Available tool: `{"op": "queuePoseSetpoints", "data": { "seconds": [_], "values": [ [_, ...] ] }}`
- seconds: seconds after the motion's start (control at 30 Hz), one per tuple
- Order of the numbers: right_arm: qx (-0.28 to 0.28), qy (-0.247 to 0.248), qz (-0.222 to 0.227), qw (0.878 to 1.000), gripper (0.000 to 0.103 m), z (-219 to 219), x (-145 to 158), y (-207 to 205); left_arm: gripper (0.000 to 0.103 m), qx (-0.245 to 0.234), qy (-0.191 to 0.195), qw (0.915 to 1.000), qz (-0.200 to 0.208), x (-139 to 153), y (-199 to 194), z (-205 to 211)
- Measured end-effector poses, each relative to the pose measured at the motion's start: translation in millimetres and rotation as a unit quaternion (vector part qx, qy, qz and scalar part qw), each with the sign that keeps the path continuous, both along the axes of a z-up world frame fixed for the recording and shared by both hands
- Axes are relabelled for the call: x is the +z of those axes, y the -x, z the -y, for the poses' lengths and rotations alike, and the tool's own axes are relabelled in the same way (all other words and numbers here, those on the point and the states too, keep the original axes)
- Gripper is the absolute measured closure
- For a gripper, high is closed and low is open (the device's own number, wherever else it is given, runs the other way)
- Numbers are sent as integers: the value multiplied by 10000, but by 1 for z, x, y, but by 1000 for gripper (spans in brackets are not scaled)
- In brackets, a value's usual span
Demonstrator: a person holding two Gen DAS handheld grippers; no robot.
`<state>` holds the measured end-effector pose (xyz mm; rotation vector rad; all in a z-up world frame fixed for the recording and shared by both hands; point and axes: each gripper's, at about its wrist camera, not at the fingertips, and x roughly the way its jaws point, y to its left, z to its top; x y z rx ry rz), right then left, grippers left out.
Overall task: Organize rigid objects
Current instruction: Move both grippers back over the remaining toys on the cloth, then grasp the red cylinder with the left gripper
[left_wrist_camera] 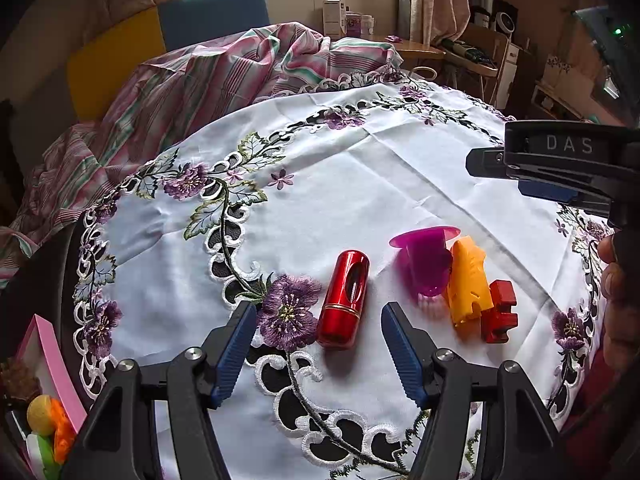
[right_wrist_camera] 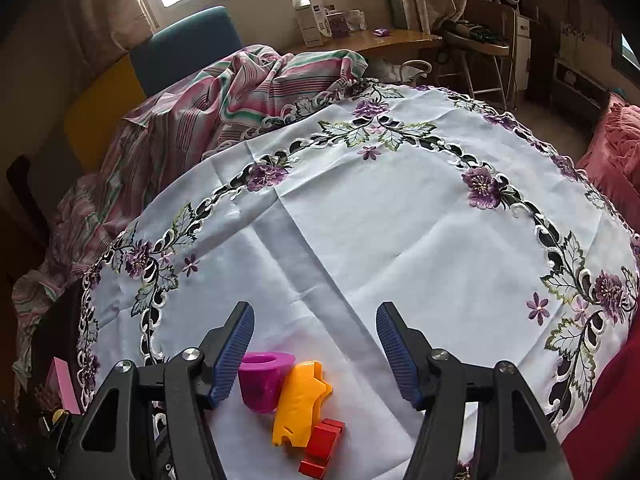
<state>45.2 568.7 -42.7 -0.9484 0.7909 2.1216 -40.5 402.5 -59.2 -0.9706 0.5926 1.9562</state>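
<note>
A shiny red cylinder [left_wrist_camera: 344,300] lies on the white embroidered tablecloth [left_wrist_camera: 360,168]. My left gripper [left_wrist_camera: 318,312] is open, its tips either side of the cylinder's near end. Right of it lie a purple cup [left_wrist_camera: 426,260] on its side, an orange plastic piece [left_wrist_camera: 468,284] and a red block [left_wrist_camera: 499,312], touching in a row. My right gripper [right_wrist_camera: 316,312] is open and empty above the same purple cup [right_wrist_camera: 262,380], orange piece [right_wrist_camera: 300,400] and red block [right_wrist_camera: 322,446]. The right gripper also shows in the left wrist view [left_wrist_camera: 500,164], raised at the right.
A pink box [left_wrist_camera: 44,364] with small toys sits at the table's left edge. A striped pink cloth [left_wrist_camera: 192,80] is heaped at the far side, with a blue and yellow chair [left_wrist_camera: 212,12] behind. A red fabric [right_wrist_camera: 616,160] lies off the right edge.
</note>
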Motion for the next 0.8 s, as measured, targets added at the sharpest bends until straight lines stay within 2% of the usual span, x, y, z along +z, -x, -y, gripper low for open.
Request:
{"op": "queuePoseSetpoints", "data": {
  "seconds": [0.5,0.67,0.8],
  "values": [
    [-236,256,-162,9993,38,-9,-4,-8,37,-35,67,9997,247,-13,9,-16],
    [-295,339,-197,9988,38,-12,-5,-10,38,-3,94,9989,460,-27,21,-27],
    [-357,392,-207,9984,38,-14,-7,-11,52,52,248,9972,708,-44,29,-37]
  ]
}}
